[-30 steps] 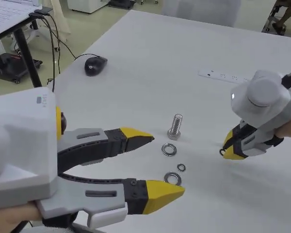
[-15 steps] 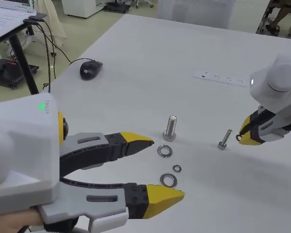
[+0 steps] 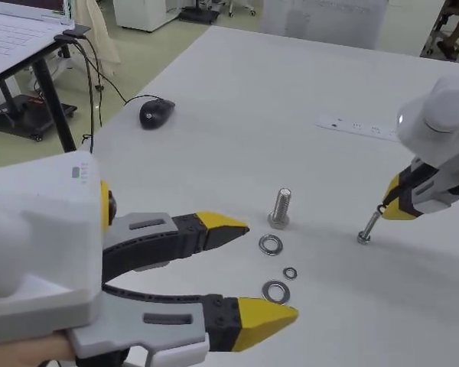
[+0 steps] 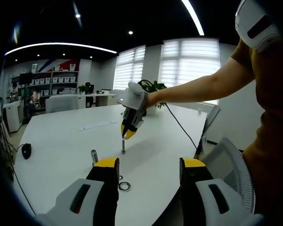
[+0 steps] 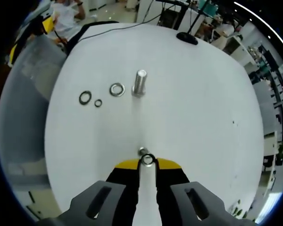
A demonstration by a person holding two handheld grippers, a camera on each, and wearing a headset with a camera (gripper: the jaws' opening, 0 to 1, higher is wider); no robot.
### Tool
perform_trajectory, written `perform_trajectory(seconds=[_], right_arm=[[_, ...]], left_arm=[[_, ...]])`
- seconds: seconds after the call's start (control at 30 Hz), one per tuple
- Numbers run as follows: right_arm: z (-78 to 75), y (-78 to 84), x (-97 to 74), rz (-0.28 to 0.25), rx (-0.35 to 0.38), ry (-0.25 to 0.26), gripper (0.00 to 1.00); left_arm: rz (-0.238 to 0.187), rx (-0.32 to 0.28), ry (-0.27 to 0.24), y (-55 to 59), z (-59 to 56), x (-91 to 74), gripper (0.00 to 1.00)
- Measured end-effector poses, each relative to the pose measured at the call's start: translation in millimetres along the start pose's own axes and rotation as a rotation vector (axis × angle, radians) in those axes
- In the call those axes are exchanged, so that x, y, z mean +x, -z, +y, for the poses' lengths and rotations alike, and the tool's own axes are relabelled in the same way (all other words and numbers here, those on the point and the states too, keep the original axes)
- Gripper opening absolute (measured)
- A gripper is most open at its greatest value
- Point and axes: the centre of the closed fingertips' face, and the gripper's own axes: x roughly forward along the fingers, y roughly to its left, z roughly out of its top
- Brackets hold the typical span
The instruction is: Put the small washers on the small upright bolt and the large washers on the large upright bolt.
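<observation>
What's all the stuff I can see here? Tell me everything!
table: one, white.
large bolt: one, silver, upright mid-table.
small bolt: one, silver, under the right gripper.
large washers: two, silver, flat by the large bolt.
loose small washer: one, silver, between the large washers.
held small washer: one, silver, in the right gripper's tips.
mouse: one, black, table's far left.
power strip: one, white, far side.
left gripper: one, yellow-tipped, open, near the washers.
right gripper: one, yellow-tipped, shut on that washer.
</observation>
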Motion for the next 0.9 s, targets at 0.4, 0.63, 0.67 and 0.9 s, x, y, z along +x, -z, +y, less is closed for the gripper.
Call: perform_trajectory(seconds=[0.4, 0.63, 0.67, 0.9], right_arm=[[-3.1, 1.3, 8.8, 0.009, -0.001, -0.015, 0.12], [-3.0, 2.6, 14.0, 0.014, -0.008, -0.018, 0.12], [-2.9, 3.1, 16.3, 0.017, -0.007, -0.022, 0.12], [0.4, 5.9, 27.5, 0.021, -0.006, -0.031, 0.13]], left_arm=[[-0.008, -0.009, -0.007, -0.4, 3.1, -0.1, 0.5], [-0.009, -0.014, -0.006, 0.3, 2.8, 0.7, 0.5], [-0.009, -0.014, -0.007, 0.4, 2.9, 0.7, 0.5], [-0.006, -0.018, -0.008, 1.1, 3.7, 0.6, 0.5]])
